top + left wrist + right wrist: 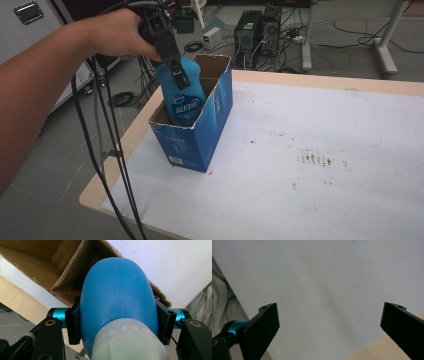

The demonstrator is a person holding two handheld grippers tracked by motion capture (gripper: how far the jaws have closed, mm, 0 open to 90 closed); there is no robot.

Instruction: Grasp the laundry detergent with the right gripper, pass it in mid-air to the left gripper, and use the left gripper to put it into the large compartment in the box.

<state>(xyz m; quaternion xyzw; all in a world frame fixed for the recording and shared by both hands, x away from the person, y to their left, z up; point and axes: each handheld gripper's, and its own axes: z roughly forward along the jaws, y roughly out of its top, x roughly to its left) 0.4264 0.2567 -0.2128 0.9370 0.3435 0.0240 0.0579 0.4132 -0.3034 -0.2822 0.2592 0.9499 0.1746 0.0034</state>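
A blue plastic bottle [186, 95] with a printed label stands partly inside an open blue cardboard box [200, 142] at the table's left side. My left gripper [175, 67] comes down from above and is shut on the bottle's upper body. In the left gripper view the black pads [74, 322] press both sides of the blue bottle [117, 295], with its whitish cap end [128, 342] nearest the camera and the box's brown inside [57, 267] below. My right gripper [329, 327] stands open above the white table cover, nothing between its jaws.
A white cover [310, 150] lies over the wooden table [120, 150]. Black cables [107, 155] hang from the left gripper past the table's left edge. Computer towers [257, 30] and cords sit on the floor behind the table.
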